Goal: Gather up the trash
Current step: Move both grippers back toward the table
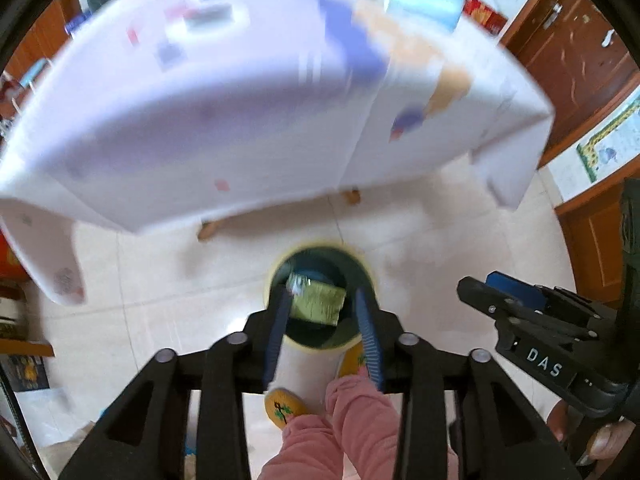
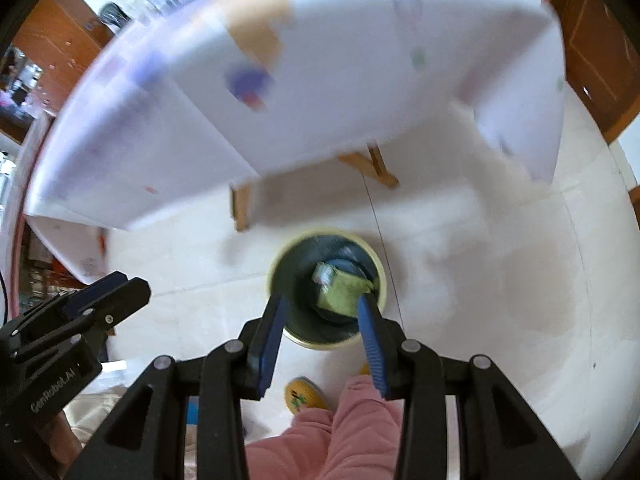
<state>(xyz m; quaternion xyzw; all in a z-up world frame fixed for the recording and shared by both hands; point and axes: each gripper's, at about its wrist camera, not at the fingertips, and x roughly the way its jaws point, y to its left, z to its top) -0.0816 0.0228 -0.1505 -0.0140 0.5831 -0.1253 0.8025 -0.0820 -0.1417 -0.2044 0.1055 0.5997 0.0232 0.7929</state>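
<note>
Both grippers hang high over the floor, pointing steeply down at a round bin (image 1: 320,296) with a pale rim. The left gripper (image 1: 326,304) has its blue pads parted with nothing between them; the right gripper (image 2: 322,312) is likewise spread and empty. A green carton (image 2: 340,290) lies inside the bin, toward its 3 o'clock wall. The cloth-covered table (image 1: 240,128) sits at 12 o'clock, blurred. Pink trouser legs (image 1: 352,420) and yellow slippers (image 1: 282,406) show at 6 o'clock.

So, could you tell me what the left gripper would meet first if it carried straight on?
Probably the green carton lying in the waste bin below the left gripper; depth is unclear.
</note>
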